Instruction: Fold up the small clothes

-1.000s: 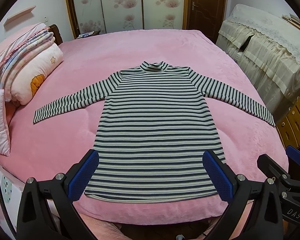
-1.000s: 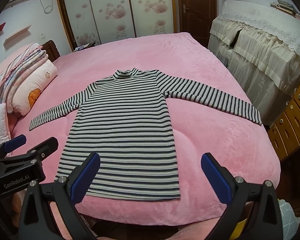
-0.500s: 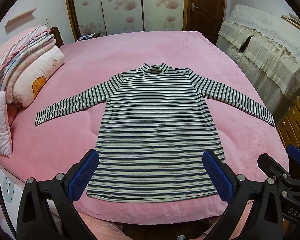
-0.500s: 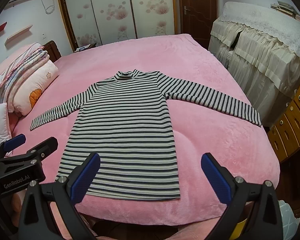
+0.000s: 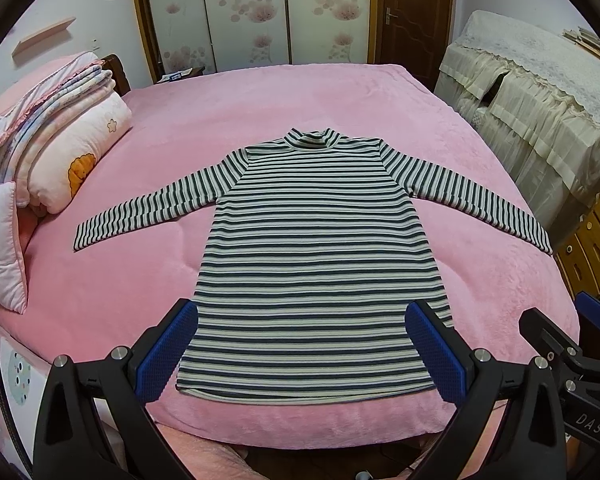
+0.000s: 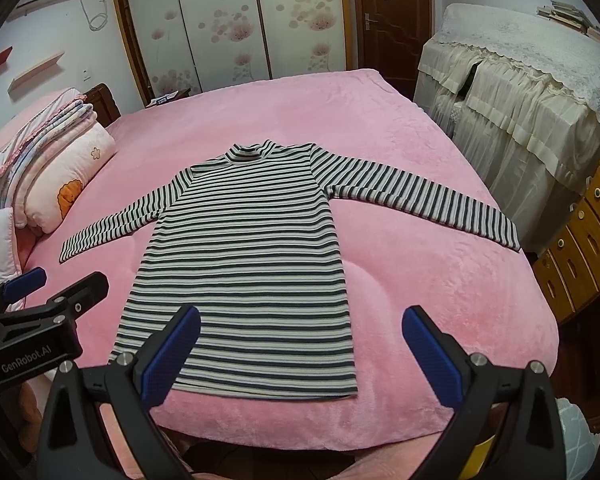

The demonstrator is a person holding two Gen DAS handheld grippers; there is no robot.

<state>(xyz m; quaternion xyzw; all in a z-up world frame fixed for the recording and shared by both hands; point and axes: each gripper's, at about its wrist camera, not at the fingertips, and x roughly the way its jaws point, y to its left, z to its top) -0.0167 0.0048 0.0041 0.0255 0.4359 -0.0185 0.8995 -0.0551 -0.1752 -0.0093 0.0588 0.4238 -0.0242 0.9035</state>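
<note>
Left wrist view: a striped sweater [image 5: 320,268] is spread flat at frame centre on a pink bed [image 5: 260,120], with flowered wardrobe doors [image 5: 252,12] shown behind. Both tongs, left [image 5: 302,346] and right [image 6: 300,350], are released; "GenRobot.AI" and "DAS" are printed.

Item: striped long-sleeve top [image 5: 316,256] | Colour: dark and white bands | State: unfolded, flat, both sleeves spread outward | Location: on pink bed [image 5: 260,112], hem at near edge, collar toward far side
</note>
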